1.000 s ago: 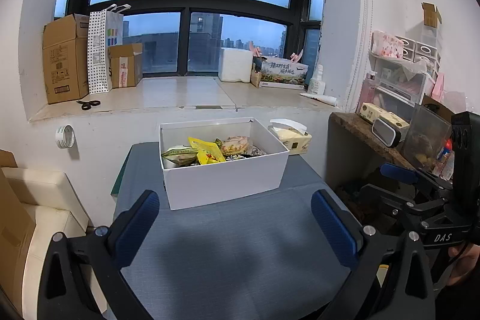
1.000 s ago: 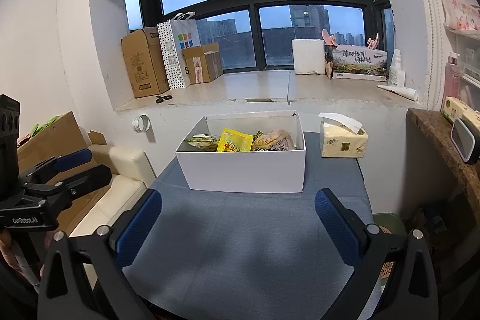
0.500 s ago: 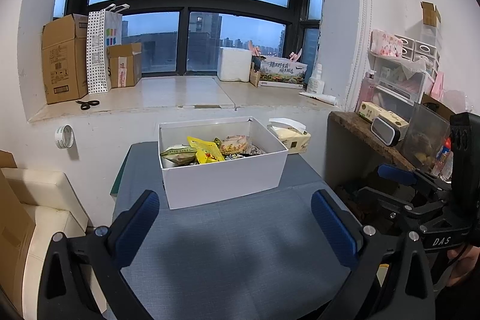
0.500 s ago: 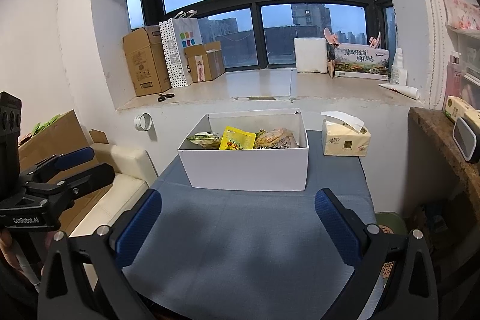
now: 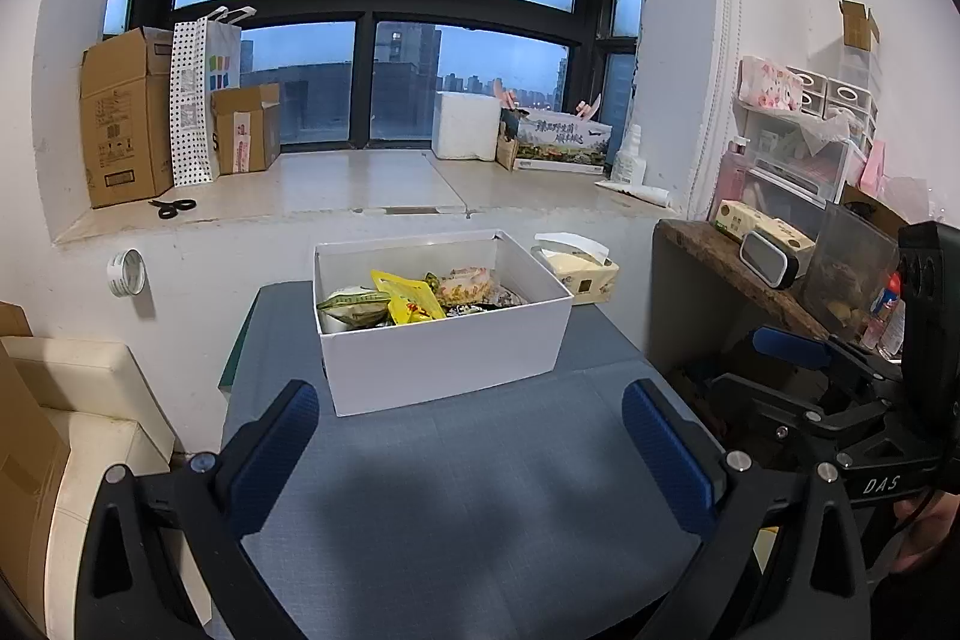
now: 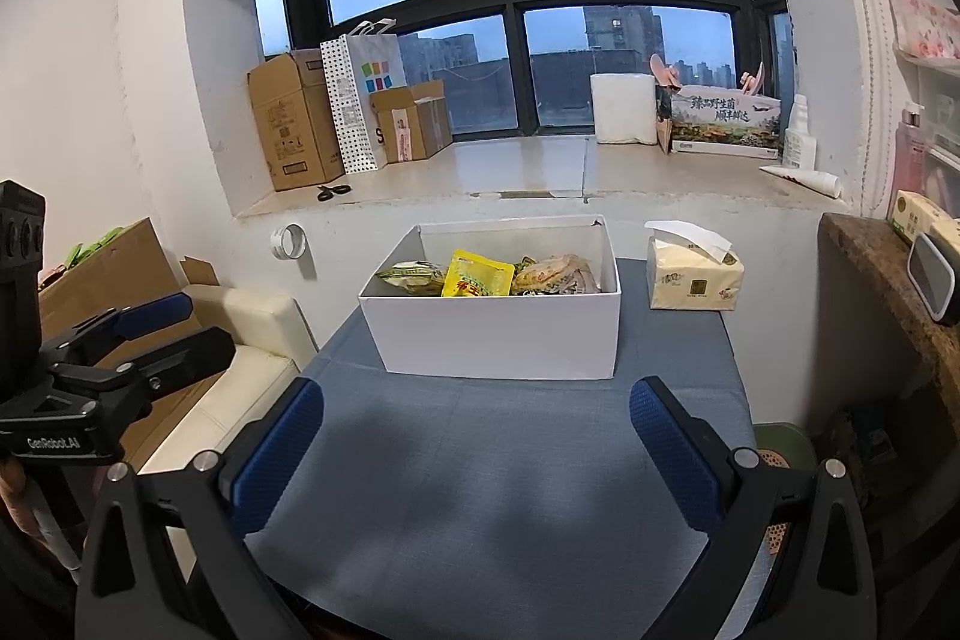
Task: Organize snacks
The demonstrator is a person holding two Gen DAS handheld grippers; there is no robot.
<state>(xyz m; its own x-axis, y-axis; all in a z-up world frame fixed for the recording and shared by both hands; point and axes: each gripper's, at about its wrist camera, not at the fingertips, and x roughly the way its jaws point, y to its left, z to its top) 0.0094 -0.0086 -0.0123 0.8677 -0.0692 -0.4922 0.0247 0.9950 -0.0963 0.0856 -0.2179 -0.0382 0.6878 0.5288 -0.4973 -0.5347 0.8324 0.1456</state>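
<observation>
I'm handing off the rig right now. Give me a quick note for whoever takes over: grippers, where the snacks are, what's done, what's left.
Left gripper: open, empty, above the blue table, short of the box.
Right gripper: open, empty, same stance.
White box: at the table's far end, holding a yellow packet, a green packet and other wrapped snacks.
Tissue pack: on the table, right of the box.
Done: all visible snacks sit in the box.
Left: cannot tell whether more sorting remains.
</observation>
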